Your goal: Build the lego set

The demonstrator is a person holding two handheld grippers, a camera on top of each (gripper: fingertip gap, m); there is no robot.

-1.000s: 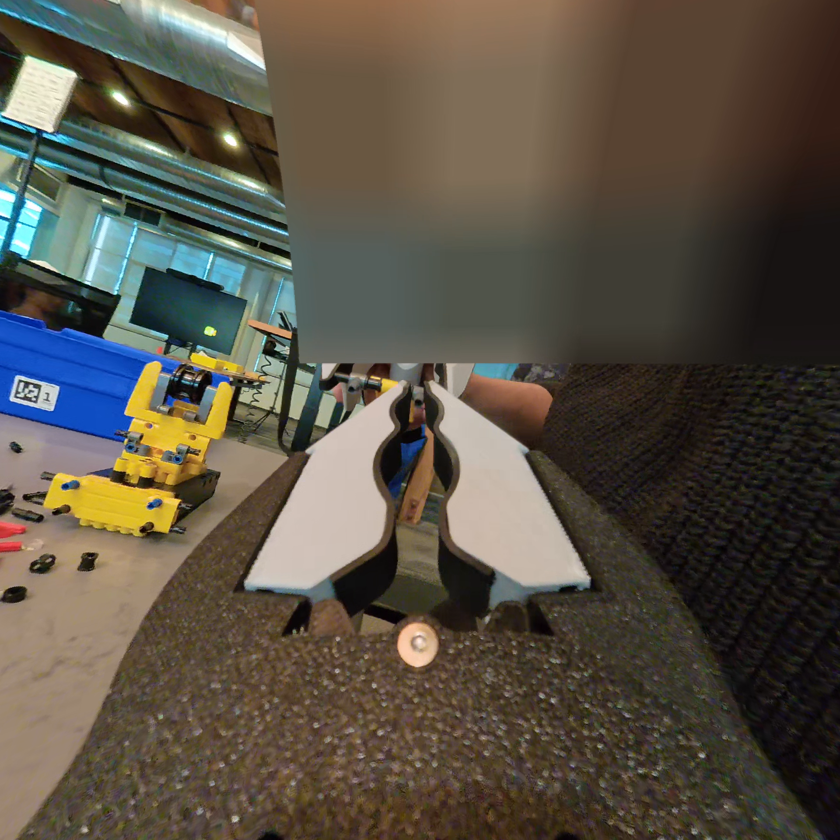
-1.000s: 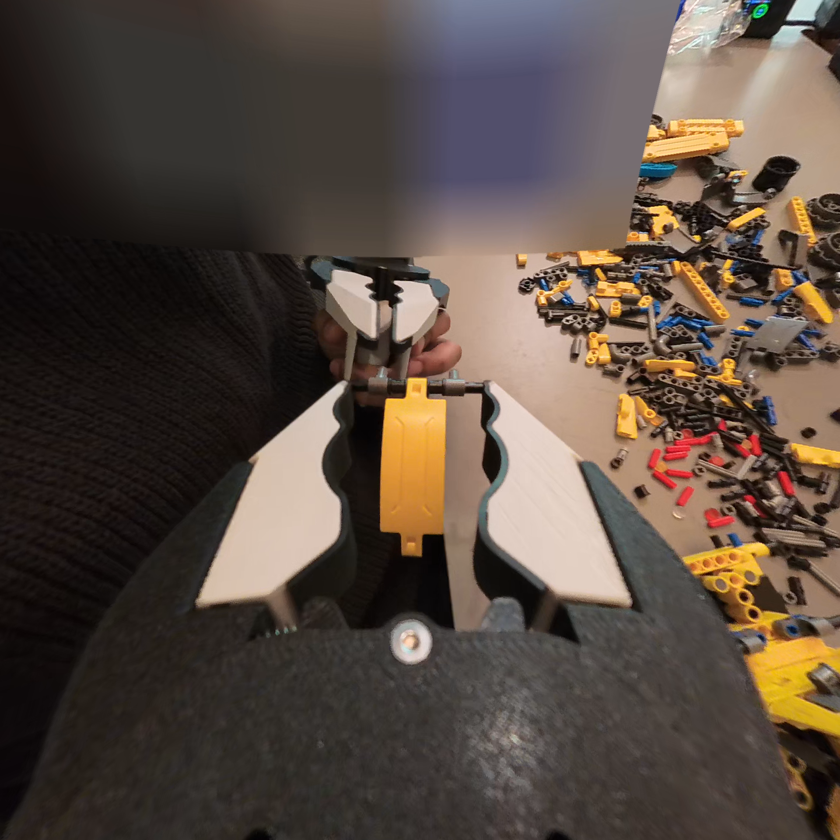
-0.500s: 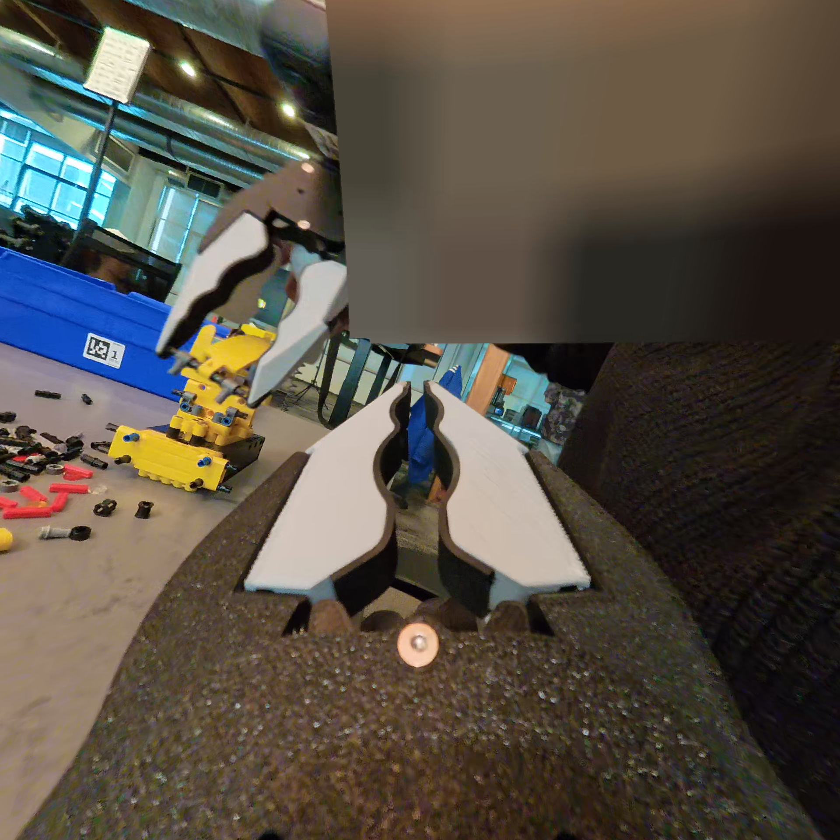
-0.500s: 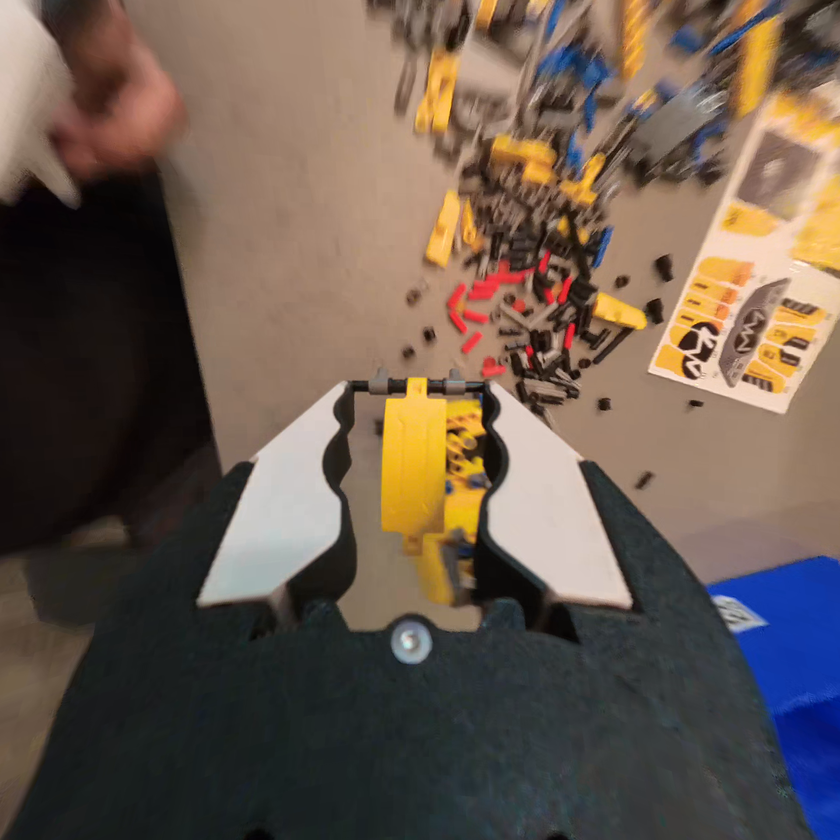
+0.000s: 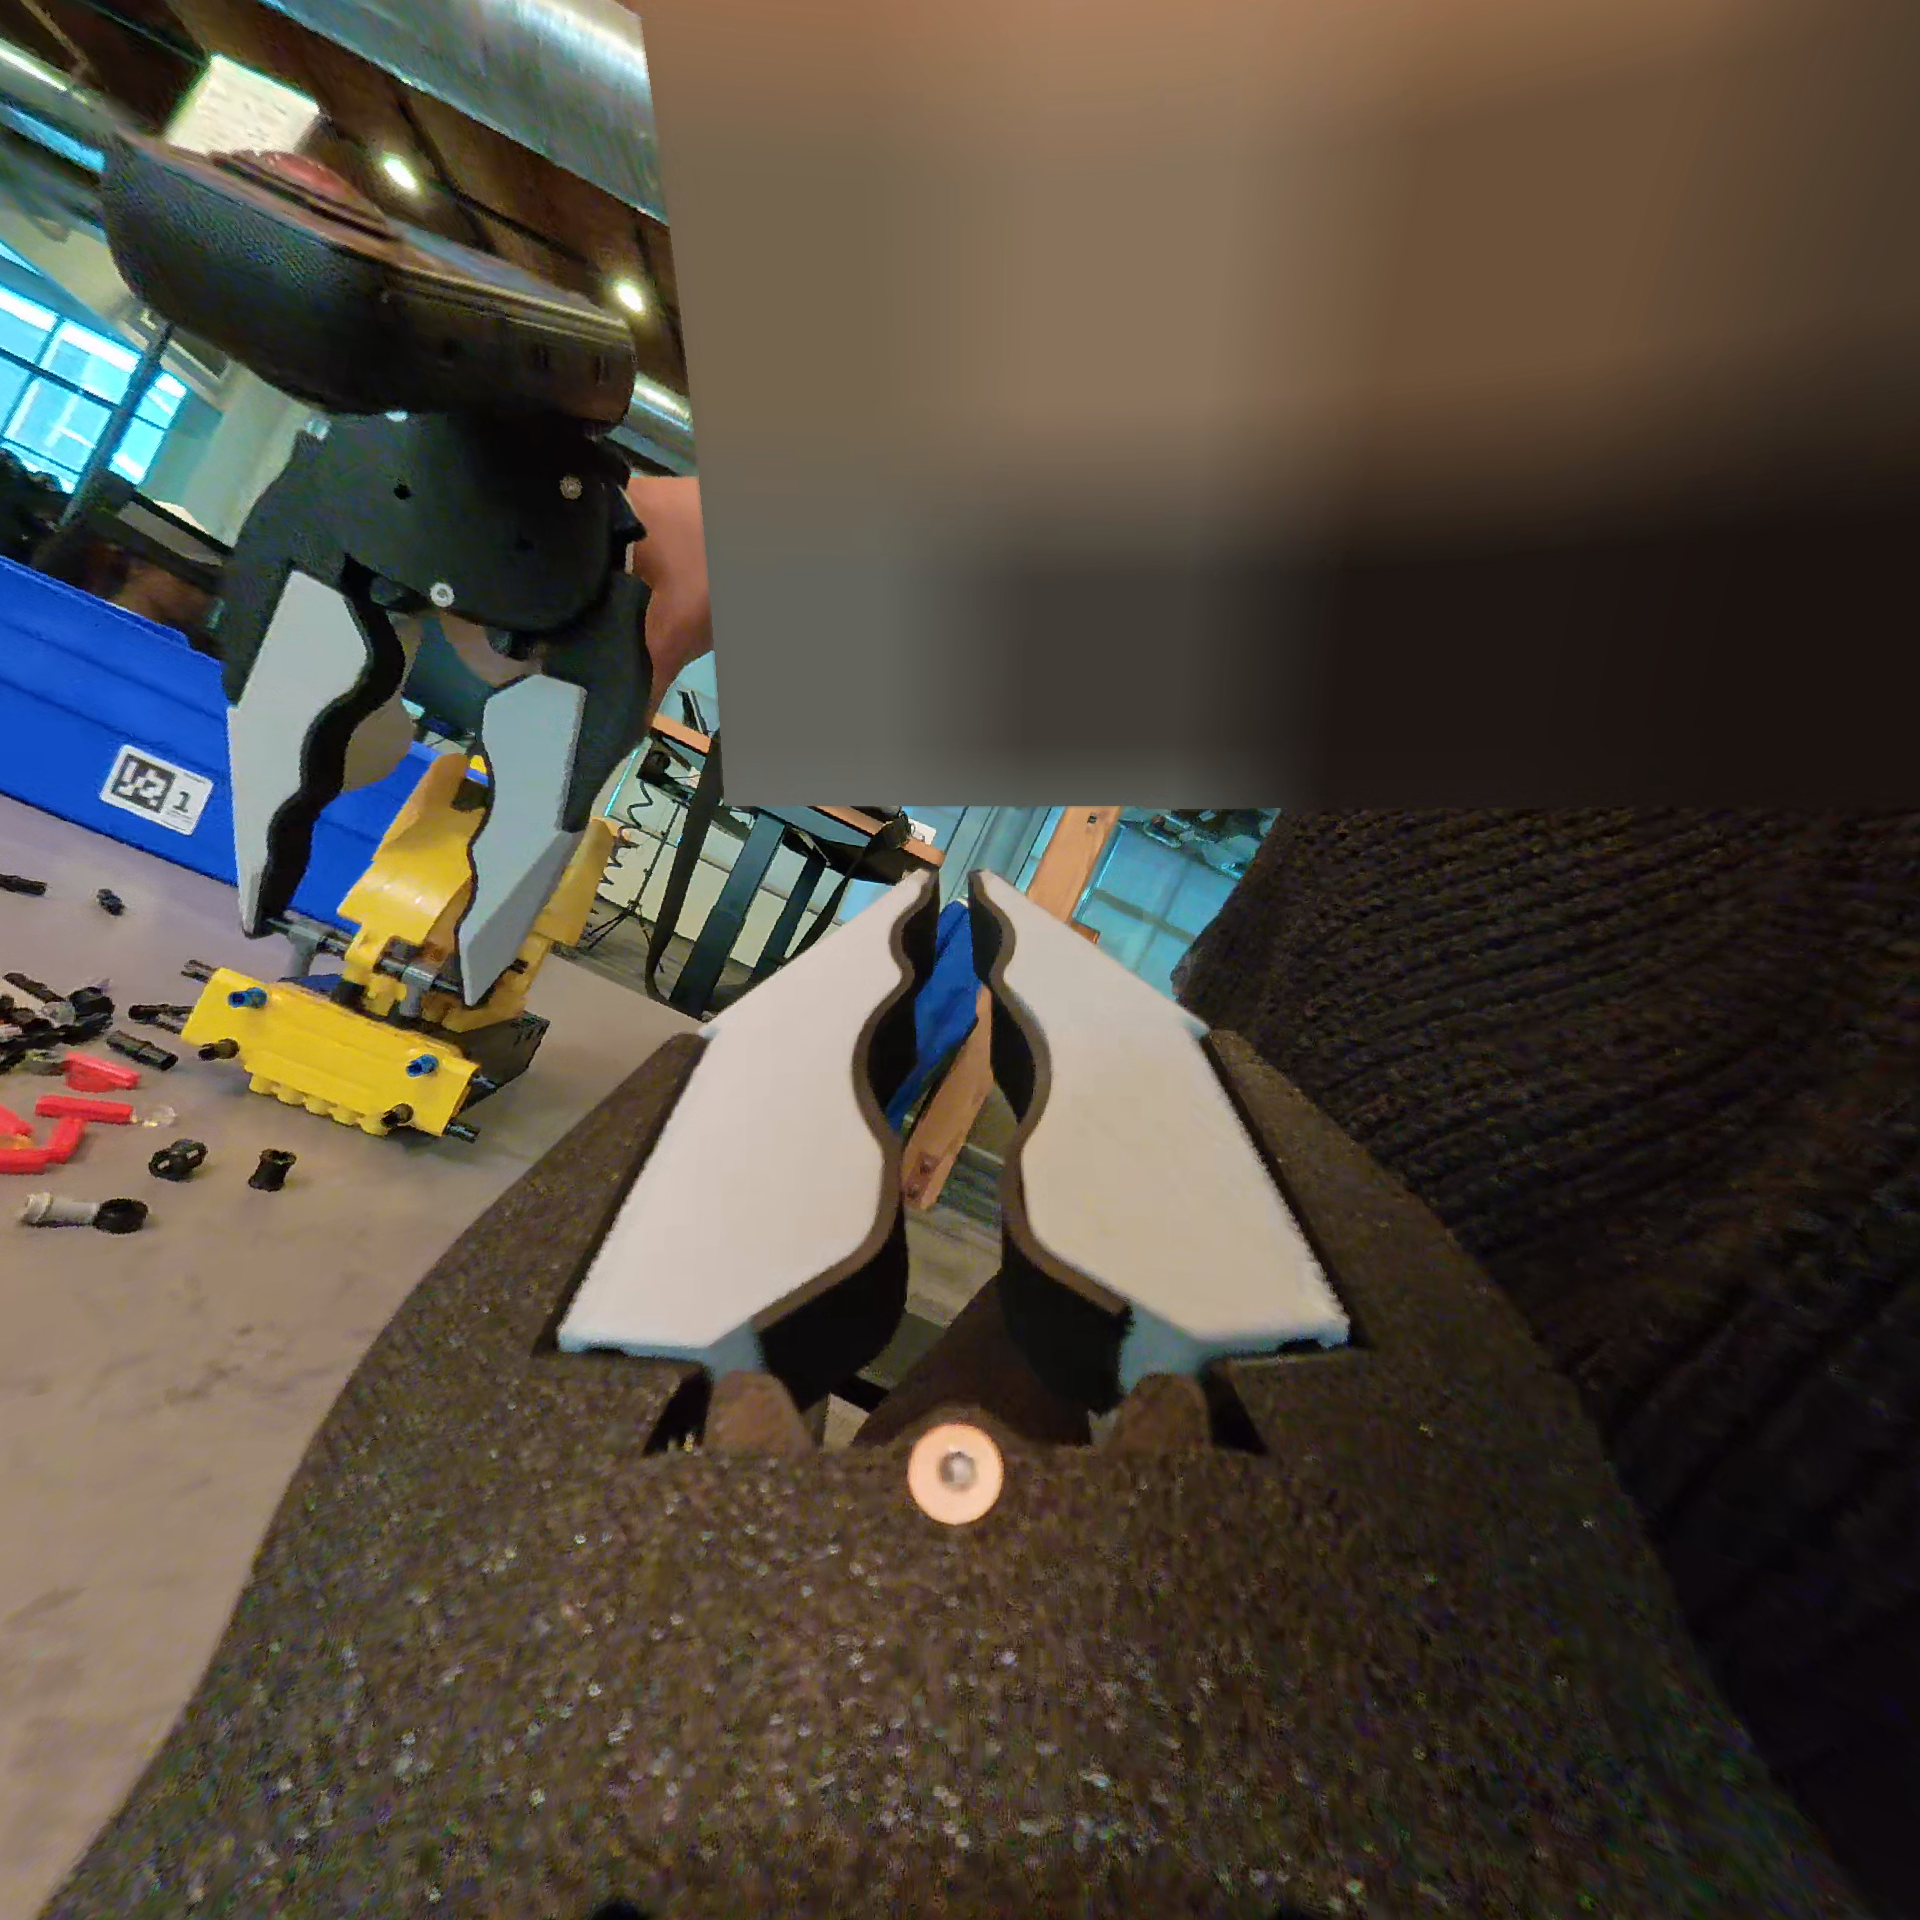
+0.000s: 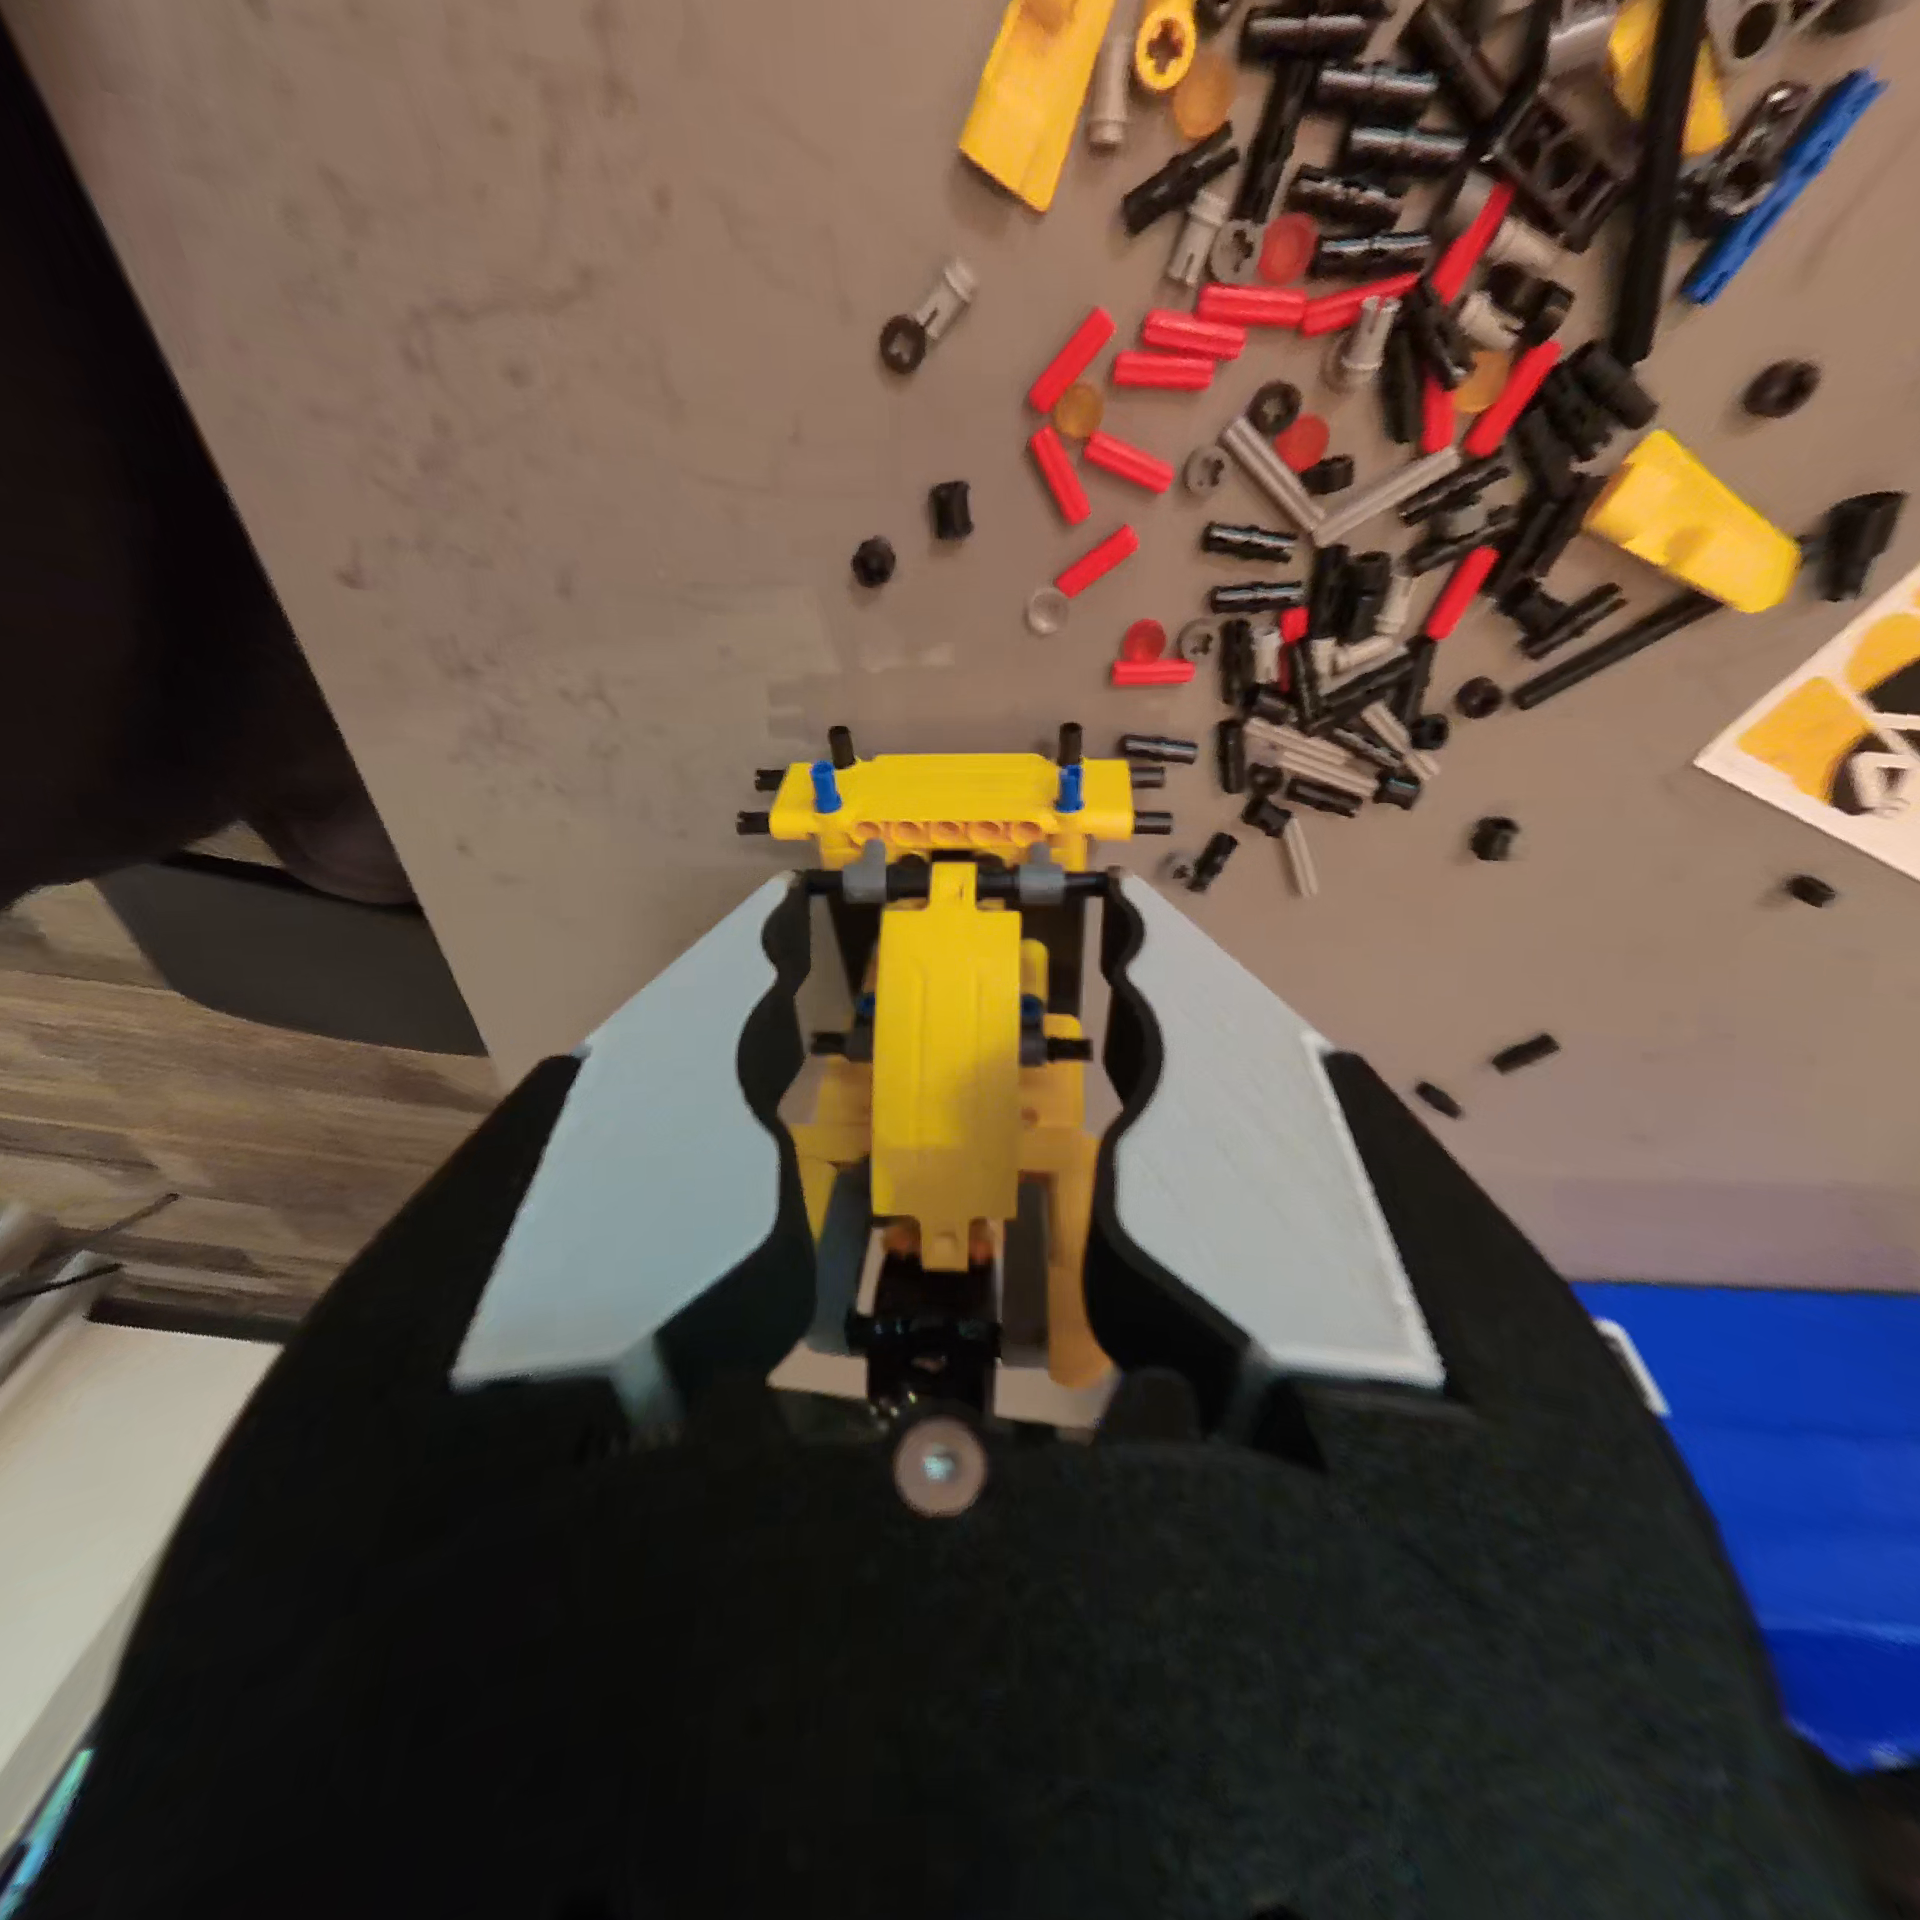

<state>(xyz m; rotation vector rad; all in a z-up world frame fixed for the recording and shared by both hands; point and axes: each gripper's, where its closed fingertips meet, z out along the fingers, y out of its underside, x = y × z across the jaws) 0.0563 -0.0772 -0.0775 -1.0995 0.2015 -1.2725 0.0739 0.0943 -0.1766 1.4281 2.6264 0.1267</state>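
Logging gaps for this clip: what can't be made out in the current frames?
- Left wrist view: a blur patch covers the upper right.
- Left gripper: nearly shut; whether the tips meet is unclear.
- Right gripper: its fingers and the yellow curved piece hide the yellow model beneath.
- Loose parts: motion-blurred.

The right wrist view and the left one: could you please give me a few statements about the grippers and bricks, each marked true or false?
1. The right gripper grips a black axle carrying a yellow panel. True.
2. The left gripper holds a red pin. False: its jaws are nearly shut with nothing between them.
3. The yellow panel hangs over the yellow model on the table. True.
4. The loose red pins lie inside the blue bin. False: they lie on the table.
5. The blue bin bears a square tag. True.
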